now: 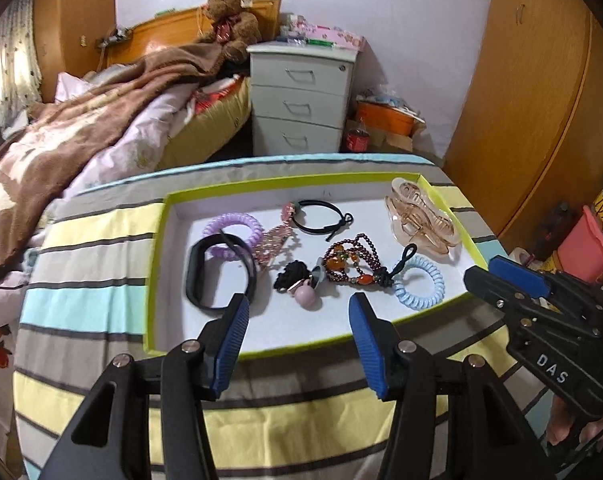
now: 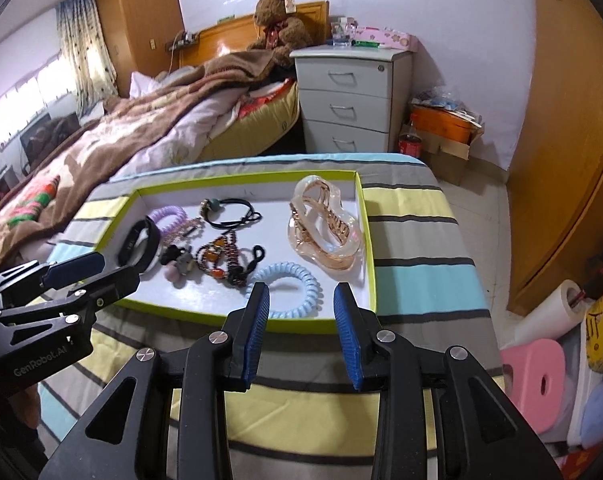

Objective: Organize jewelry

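A shallow green-rimmed white tray (image 1: 157, 264) (image 2: 367, 236) lies on a striped cloth. It holds a black wristband (image 1: 193, 276) (image 2: 151, 246), a purple coil tie (image 1: 237, 220), a black elastic (image 1: 321, 216) (image 2: 229, 210), a bead bracelet (image 1: 349, 260) (image 2: 217, 258), a pink-ball tie (image 1: 305, 296), a blue coil tie (image 1: 419, 284) (image 2: 289, 292) and a clear claw clip (image 1: 421, 220) (image 2: 325, 232). My left gripper (image 1: 299, 312) is open and empty over the tray's near edge. My right gripper (image 2: 301, 300) is open and empty, just before the blue coil tie.
A bed with a brown blanket (image 1: 81, 120) lies to the left, a white drawer unit (image 1: 301, 100) stands behind, and a wooden wardrobe (image 1: 541, 100) is to the right. Pink stools and a paper roll (image 2: 541, 380) stand at the lower right.
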A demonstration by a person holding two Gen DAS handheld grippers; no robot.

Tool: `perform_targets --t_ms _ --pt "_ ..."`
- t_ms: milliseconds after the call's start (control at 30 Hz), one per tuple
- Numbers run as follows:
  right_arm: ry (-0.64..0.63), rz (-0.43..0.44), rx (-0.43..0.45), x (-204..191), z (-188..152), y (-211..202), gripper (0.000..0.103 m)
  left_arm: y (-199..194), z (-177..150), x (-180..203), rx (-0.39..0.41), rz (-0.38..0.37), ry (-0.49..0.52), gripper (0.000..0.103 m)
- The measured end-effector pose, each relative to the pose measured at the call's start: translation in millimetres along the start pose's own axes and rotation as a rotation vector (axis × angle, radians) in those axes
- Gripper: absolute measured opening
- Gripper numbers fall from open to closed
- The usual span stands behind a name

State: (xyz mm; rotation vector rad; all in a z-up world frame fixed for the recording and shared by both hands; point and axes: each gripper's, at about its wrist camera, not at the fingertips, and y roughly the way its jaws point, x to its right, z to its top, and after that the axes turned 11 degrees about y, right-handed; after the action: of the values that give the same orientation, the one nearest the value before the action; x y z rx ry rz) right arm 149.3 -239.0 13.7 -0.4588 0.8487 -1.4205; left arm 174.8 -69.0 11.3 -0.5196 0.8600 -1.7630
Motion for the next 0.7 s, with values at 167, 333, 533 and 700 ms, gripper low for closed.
perform_targets --t_ms 167,333,533,700 --pt "-0.005 0.008 0.029 -6 -12 -16 0.035 -17 -12 2 0.022 0.057 -0.003 0.054" --pt "-0.025 0.013 0.092 -14 -23 -37 0.035 -35 -26 1 0.051 0.091 -0.01 0.054" --pt "-0.038 0.02 0.127 -22 -36 -57 0.035 -57 -43 8 0.078 0.128 -0.006 0.054" --pt "-0.04 0.025 0.142 -27 -47 -67 0.035 -71 -57 9 0.094 0.143 -0.016 0.054"
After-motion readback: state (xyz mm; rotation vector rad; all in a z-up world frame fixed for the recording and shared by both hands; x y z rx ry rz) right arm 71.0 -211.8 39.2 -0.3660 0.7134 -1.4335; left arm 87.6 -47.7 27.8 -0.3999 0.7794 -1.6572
